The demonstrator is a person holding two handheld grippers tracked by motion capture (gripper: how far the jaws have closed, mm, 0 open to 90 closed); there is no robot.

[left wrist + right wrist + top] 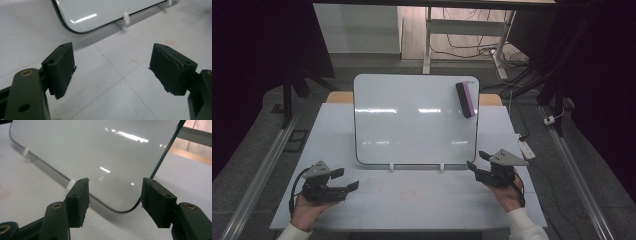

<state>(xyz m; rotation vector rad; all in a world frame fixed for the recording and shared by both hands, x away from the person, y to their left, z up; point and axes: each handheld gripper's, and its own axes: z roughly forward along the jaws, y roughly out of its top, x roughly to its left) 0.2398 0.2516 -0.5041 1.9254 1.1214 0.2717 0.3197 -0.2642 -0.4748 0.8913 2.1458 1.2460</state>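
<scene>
A glossy whiteboard with rounded corners and a thin dark rim stands tilted on two small white clips, ahead of both grippers. A black and purple eraser, a slim block, clings near its upper right corner. The board rests on a smooth pale table marked by faint seams and a few reddish smudges. The left gripper hovers near the table's front left, its matte black, rough-edged jaws wide apart around nothing, with bare tabletop between them and the board's lower corner. The right gripper sits close to the board's lower right corner, jaws likewise spread and empty.
</scene>
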